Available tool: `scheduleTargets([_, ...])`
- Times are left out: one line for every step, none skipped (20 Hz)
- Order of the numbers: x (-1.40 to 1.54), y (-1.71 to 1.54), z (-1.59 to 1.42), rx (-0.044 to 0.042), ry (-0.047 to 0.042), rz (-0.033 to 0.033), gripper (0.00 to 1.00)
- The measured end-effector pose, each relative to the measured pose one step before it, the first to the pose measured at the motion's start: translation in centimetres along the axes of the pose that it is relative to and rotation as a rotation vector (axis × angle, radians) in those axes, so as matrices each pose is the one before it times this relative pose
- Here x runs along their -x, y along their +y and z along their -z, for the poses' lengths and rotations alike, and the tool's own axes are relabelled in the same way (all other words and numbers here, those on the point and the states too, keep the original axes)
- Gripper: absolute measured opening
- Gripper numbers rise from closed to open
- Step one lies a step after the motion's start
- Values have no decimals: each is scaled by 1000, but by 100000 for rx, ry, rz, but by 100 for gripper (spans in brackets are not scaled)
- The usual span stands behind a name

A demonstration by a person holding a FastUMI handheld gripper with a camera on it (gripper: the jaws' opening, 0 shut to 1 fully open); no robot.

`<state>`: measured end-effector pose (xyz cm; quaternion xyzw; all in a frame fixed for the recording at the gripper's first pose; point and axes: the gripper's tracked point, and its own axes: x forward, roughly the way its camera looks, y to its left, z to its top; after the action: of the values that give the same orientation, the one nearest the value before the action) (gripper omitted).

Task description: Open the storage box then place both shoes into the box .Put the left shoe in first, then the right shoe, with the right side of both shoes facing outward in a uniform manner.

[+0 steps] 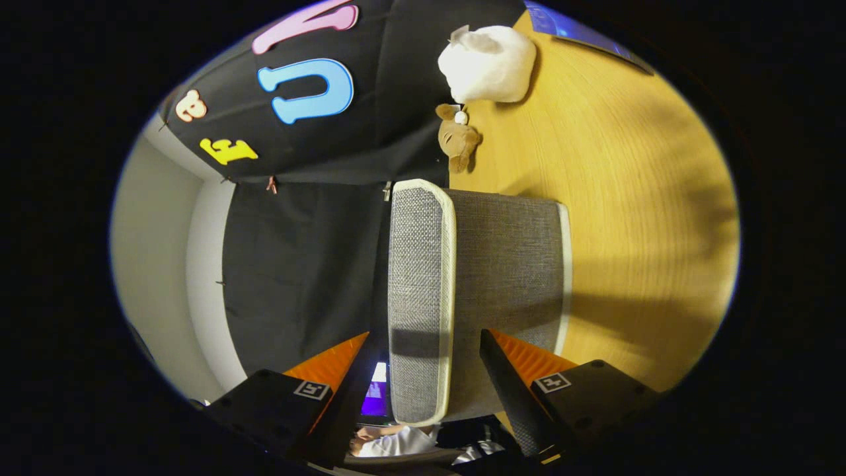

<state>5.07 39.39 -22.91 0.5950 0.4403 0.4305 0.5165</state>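
The gripper (pixel 423 370) is rolled onto its side, so the wooden table (pixel 634 218) stands as a wall on one flank and the booth's black cloth (pixel 304 264) on the other. Its two fingers are spread apart, with the grey fabric storage box (pixel 476 291) between them; the lid (pixel 420 297), trimmed in pale piping, lies in the gap, and neither finger visibly presses on it. Below the fingers, part of a person in a white sleeve (pixel 396 441) shows. Beyond the box, a small brown plush toy (pixel 458 137) rests on the table against the cloth. Farther on sits a white plush toy (pixel 489 63), then a blue sheet (pixel 575 30).
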Motion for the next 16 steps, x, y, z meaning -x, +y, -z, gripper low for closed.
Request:
scheduleTargets([-163,105,-310,-1519,-1041,-1940,95])
scheduleTargets([-188,-172,16,-1265,-600,-1249,94])
scheduleTargets([-130,-93,-91,-876,-264,-658,94])
scheduleTargets([-40,147,-132,-524,-218,-1229,93])
scheduleTargets([-19,-39,-11,-152,-57,-487,91])
scheduleTargets([213,595,-11,-120,-75,-2107,77])
scheduleTargets([-114,-295,-74,1415,-20,2114,77])
scheduleTargets([0,-337,26,-642,485,752,63])
scheduleTargets([726,-144,-40,-1612,619,273,50])
scheduleTargets([-424,253,223,-73,339,-439,38])
scheduleTargets([446,651,-385,250,-530,-2781,32])
scheduleTargets([-174,1202,-76,526,-643,-1662,13])
scheduleTargets([-219,232,-4,4065,-581,1029,5])
scheduleTargets([241,334,391,2449,492,-240,5])
scheduleTargets([130,440,-45,1412,-329,450,5])
scheduleTargets([20,481,-47,1831,-506,685,5])
